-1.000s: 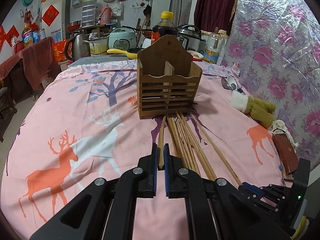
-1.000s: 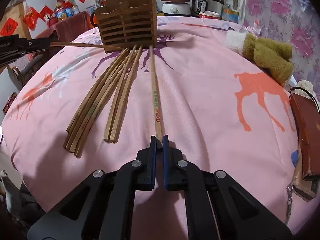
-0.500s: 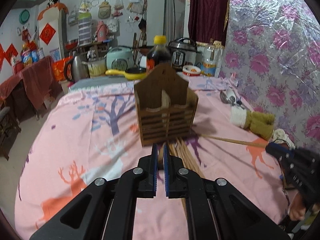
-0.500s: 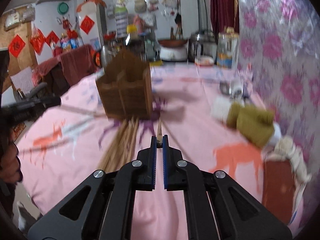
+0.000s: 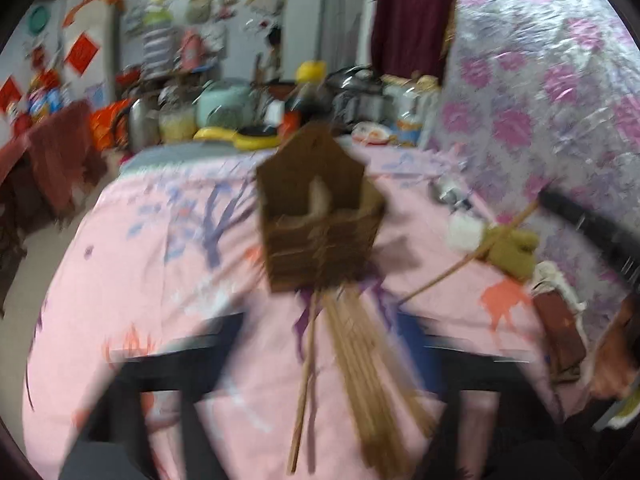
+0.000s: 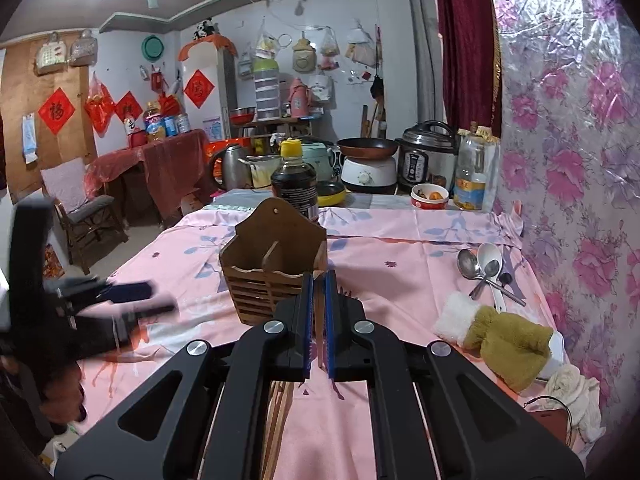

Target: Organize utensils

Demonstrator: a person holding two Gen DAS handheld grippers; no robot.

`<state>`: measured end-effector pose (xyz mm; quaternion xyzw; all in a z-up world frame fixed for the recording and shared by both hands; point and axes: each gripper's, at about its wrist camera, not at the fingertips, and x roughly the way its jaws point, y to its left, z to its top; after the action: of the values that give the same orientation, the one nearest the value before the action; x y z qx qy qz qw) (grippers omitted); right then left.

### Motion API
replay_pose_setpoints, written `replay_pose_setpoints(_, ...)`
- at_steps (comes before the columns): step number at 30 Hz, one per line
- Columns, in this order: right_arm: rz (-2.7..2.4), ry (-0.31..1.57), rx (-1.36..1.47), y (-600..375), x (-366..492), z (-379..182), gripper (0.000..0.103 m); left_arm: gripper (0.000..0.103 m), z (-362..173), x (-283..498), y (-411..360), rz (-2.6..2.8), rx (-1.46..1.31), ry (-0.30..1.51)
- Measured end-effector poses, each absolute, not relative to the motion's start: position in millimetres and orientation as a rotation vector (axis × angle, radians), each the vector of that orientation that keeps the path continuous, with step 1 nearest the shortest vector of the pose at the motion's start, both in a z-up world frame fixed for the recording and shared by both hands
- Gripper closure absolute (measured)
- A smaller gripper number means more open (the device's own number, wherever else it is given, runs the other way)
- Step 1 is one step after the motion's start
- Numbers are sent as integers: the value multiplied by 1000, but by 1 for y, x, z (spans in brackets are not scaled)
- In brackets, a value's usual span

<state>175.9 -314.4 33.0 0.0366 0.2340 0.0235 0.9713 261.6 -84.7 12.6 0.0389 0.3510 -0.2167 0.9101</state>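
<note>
Cluttered kitchen shelves, cookers and red paper decorations fill the far side of the room, and nearer me the table under its pink cotton cloth printed with deer and trees (image 6: pixel 420 240) takes up most of both views. On that cloth stands the brown slatted wooden utensil holder with a peaked back and a centre divider (image 6: pixel 274 268), upright and apparently empty. Just in front of it lies the bundle of loose wooden chopsticks (image 5: pixel 360 364), fanned toward me, and one single chopstick (image 5: pixel 305 380) lies beside them on their left, where my left gripper (image 5: pixel 320 356) has just let it go: those jaws have been opening in the last instant and now stand wide, blurred, with nothing pressed between them. My right gripper (image 6: pixel 319 320) is closed tight on one thin wooden chopstick (image 5: pixel 464 258), which the left view shows raised off the cloth and slanting through the air, its tip pointing down toward the holder. Two spoons (image 6: pixel 486 266) and a green-and-white plush mitten (image 6: pixel 500 340) rest near the flowered wall covering. My worry is the long stick pinched at one end only: it may swing, strike the holder's rim or divider, and slide out or tip the light box.
</note>
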Motion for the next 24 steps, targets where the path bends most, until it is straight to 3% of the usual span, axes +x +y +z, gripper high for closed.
replay_pose_setpoints(7,57,477,88,-313,178,28,97,14,-79,225,-58,-366,144,861)
replay_pose_setpoints(10,59,479,80,-311,178,27,97,27,-103,218,-50,-361,125,890)
replay_pose_setpoints(14,56,479,84,-311,178,26,97,77,-120,227,-51,-378,73,940)
replay_pose_setpoints(17,55,479,86,-312,178,25,97,91,-116,231,-45,-412,13,943)
replay_pose_setpoints(24,56,478,92,-314,176,24,97,92,-100,223,-49,-401,30,877)
